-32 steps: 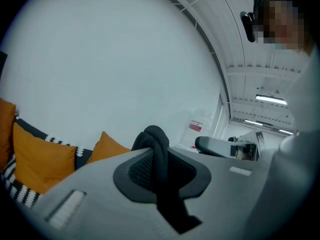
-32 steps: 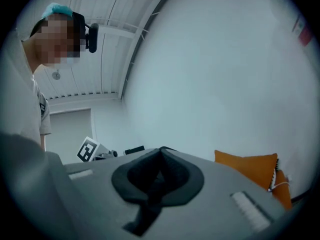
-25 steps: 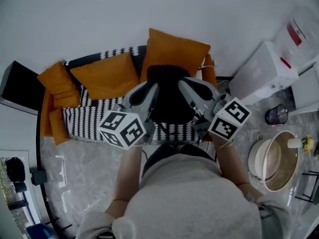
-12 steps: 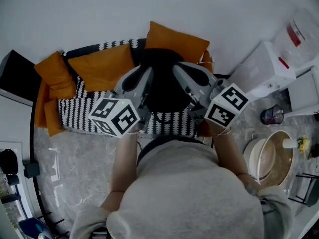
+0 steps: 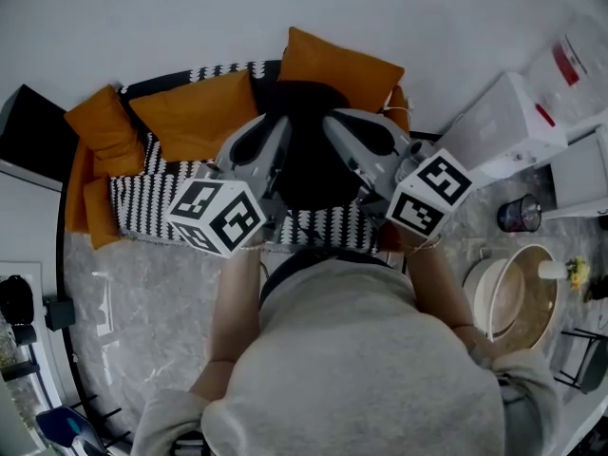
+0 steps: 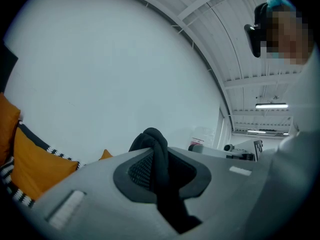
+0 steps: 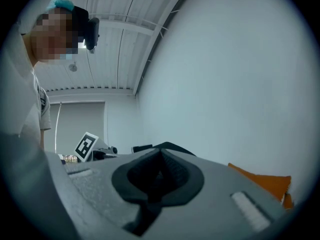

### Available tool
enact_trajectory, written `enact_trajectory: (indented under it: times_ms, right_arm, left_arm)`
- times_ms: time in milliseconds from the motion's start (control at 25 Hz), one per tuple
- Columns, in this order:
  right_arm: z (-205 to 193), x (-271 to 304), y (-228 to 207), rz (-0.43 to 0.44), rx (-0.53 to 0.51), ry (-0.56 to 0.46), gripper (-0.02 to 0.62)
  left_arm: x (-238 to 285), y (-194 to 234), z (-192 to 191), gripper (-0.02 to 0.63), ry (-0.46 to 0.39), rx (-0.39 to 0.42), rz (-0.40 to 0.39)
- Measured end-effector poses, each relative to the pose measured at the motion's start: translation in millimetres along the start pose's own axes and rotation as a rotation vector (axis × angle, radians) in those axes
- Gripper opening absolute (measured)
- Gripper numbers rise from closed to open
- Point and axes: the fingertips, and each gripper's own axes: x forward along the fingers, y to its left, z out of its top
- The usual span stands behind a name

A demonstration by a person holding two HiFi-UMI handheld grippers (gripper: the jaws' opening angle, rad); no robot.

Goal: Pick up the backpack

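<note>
The black backpack [image 5: 306,164] hangs in front of the person, above the striped sofa [image 5: 142,207], held between both grippers. My left gripper [image 5: 269,160] is at its left side. In the left gripper view that gripper [image 6: 158,151] is shut on a thick black strap [image 6: 161,184] of the backpack, which sticks out above the jaws. My right gripper [image 5: 350,155] is at the backpack's right side. In the right gripper view it [image 7: 160,165] is shut on a thin fold of black backpack fabric [image 7: 172,147]. The backpack's lower part is hidden behind the grippers and the person's body.
Orange cushions [image 5: 195,126] lean along the sofa back, one [image 5: 337,69] right behind the backpack. White boxes [image 5: 503,136] stand at the right, with a dark cup [image 5: 522,218] and a round white bowl [image 5: 518,302] below them. A black panel [image 5: 33,145] sits at the far left.
The backpack and both grippers have come up slightly against the orange cushion behind them. Both grips are the same as before.
</note>
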Motion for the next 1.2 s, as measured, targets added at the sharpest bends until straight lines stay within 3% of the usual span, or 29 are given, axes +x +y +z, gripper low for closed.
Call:
enact_trajectory:
  times_ms: [1200]
  right_arm:
    - [1.4,-8.4,-10.0,-0.026,-0.047,0.01,0.002]
  left_arm:
    - [-5.6,-4.3,-4.1,0.054,0.026,0.036,-0.033]
